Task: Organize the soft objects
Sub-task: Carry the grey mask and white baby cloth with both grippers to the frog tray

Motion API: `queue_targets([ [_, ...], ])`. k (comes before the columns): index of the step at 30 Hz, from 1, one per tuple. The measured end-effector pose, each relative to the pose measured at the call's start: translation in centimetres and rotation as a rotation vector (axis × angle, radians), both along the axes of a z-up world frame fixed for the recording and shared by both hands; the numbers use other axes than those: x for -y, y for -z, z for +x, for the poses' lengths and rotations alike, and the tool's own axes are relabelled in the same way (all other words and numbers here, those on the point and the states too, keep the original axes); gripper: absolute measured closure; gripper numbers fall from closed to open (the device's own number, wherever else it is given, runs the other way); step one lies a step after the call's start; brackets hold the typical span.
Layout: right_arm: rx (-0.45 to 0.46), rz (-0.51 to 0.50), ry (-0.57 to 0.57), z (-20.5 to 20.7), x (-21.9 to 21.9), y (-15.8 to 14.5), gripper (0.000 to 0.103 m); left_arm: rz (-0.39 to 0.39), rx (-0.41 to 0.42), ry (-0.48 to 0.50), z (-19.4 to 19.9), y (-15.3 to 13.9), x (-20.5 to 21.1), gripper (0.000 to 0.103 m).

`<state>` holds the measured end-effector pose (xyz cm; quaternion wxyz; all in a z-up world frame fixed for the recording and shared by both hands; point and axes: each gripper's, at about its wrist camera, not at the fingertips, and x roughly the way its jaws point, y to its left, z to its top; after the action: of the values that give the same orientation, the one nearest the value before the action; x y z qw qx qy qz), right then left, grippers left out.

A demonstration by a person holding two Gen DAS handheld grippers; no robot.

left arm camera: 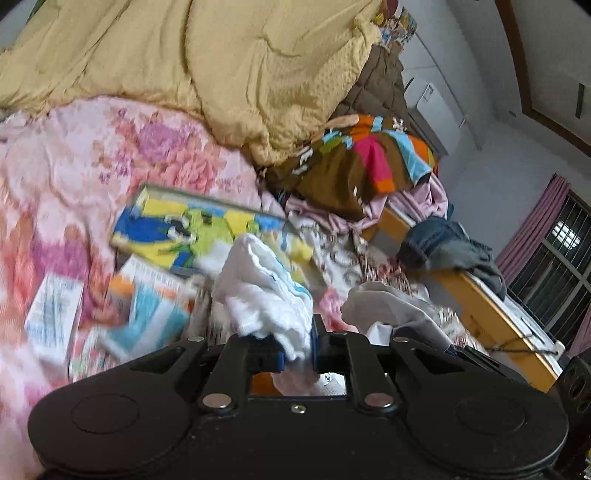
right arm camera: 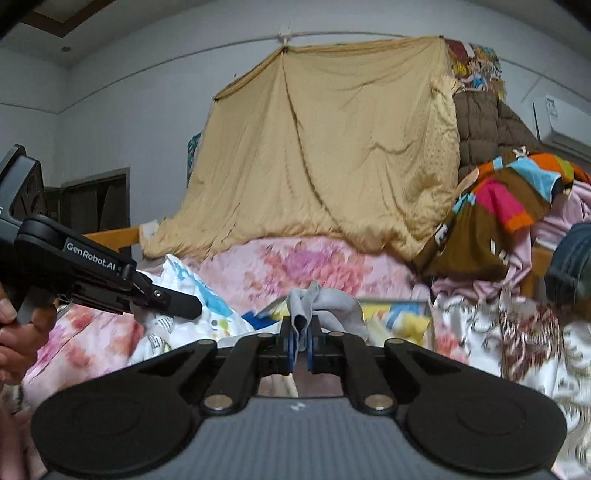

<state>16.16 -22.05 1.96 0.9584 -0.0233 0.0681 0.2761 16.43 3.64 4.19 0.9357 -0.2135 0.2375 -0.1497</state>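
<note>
left gripper (left arm camera: 295, 350) pinches a white cloth (left arm camera: 266, 291); right gripper (right arm camera: 301, 347) is clamped on a grey cloth (right arm camera: 321, 306), both above the floral bed (left arm camera: 92, 155)

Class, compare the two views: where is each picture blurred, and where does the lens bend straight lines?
Left wrist view: motion blur smears the picture book and floral sheet; the window bars curve. Right wrist view: sharper, though the patterned cloth smears, and the wall pipe bows.

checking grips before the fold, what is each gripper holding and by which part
Left gripper pinches the white cloth by a bunched lower edge. Right gripper pinches the grey cloth by a hanging fold.
</note>
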Motion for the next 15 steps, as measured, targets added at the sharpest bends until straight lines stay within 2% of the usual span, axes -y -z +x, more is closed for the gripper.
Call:
queue_targets([
  [8, 0.032, 0.013, 0.027, 8.6, -0.8, -0.8, 0.096, 0.037, 0.076, -0.004, 7.4, -2.0, 1.0, 0.090],
  [15, -0.044, 0.038, 0.072, 16.8, -0.7, 0.4, 0.096, 0.047, 0.048, -0.052, 16.2, -1.0, 1.7, 0.090],
])
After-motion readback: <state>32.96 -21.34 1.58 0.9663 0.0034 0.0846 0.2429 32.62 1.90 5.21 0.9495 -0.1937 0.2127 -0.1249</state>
